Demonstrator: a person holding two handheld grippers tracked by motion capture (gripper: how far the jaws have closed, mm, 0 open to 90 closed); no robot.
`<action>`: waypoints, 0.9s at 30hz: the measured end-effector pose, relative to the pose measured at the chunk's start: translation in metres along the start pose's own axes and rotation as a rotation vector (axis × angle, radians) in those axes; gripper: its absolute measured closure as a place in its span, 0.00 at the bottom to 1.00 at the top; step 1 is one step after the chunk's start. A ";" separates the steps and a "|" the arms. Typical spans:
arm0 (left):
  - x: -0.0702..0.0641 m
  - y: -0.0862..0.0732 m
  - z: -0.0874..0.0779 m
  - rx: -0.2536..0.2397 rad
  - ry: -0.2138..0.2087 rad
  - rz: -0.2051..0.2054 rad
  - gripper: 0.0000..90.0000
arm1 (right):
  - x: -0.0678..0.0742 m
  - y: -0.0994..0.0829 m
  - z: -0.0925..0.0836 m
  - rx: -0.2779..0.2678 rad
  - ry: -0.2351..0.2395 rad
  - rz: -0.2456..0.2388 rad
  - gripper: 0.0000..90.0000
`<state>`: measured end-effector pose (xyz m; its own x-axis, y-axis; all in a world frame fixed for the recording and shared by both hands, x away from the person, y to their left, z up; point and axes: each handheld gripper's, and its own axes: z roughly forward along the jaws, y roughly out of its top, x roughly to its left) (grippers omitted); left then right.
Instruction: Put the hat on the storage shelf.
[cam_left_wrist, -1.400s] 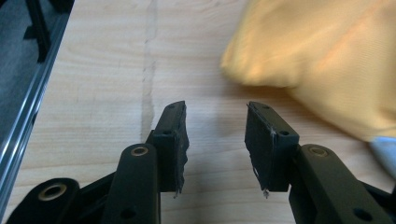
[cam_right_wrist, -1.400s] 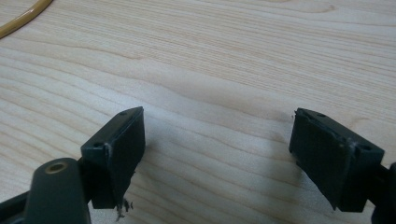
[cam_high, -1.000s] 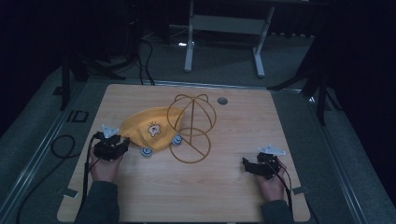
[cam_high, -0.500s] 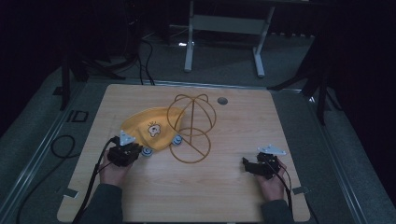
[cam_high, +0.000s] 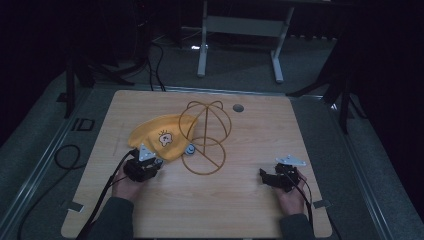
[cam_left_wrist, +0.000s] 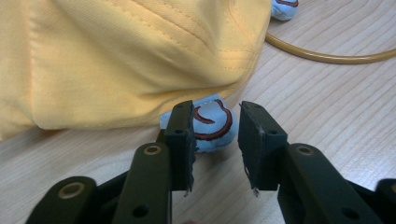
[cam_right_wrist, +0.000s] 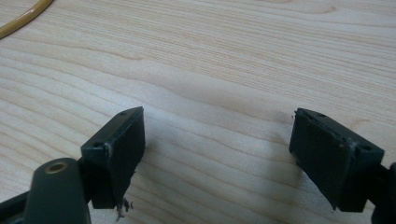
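A: How far along do we reckon we are with the yellow cotton child's cap (cam_high: 159, 137)?

B: Early, by our judgement. The cap lies slumped flat on the pale wooden table (cam_high: 240, 210), beside the brass-coloured wire hat stand (cam_high: 206, 131) rather than over its dome. Draping it there looks like the work left, and nothing is lifted yet

A: And our left gripper (cam_left_wrist: 215, 140)?

B: Its jaws have just been opening a little and stand part spread, pads touching nothing. The small light-blue padded ear with dark red stitching (cam_left_wrist: 214, 122) that pokes out from under the cap's hem sits just past the tips, level with the gap and slightly toward the left jaw. The yellow hem hangs directly beyond and above it

A: So we aren't pinching the ear?

B: Not that we can see; there is a sliver of table between pads and fabric. A short push forward should bring it in

A: Our right gripper (cam_right_wrist: 217, 154)?

B: Jaws spread wide over bare wood, well apart from the cap, with a bit of the stand's ring off past the left jaw
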<state>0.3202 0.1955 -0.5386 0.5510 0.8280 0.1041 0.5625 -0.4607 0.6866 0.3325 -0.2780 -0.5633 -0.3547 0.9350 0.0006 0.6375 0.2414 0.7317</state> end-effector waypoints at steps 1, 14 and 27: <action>0.000 0.000 0.001 0.001 0.004 0.006 0.72 | 0.000 0.000 0.000 0.000 -0.001 -0.001 0.20; -0.001 0.003 0.012 0.016 0.041 0.044 0.62 | 0.000 0.000 0.000 0.000 0.000 -0.001 0.20; 0.010 0.004 0.021 0.039 0.058 -0.035 0.74 | 0.000 0.000 0.000 0.000 0.000 -0.002 0.20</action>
<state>0.3407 0.1952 -0.5505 0.4943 0.8606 0.1229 0.6053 -0.4422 0.6618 0.3326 -0.2781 -0.5633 -0.3557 0.9346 -0.0009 0.6369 0.2431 0.7316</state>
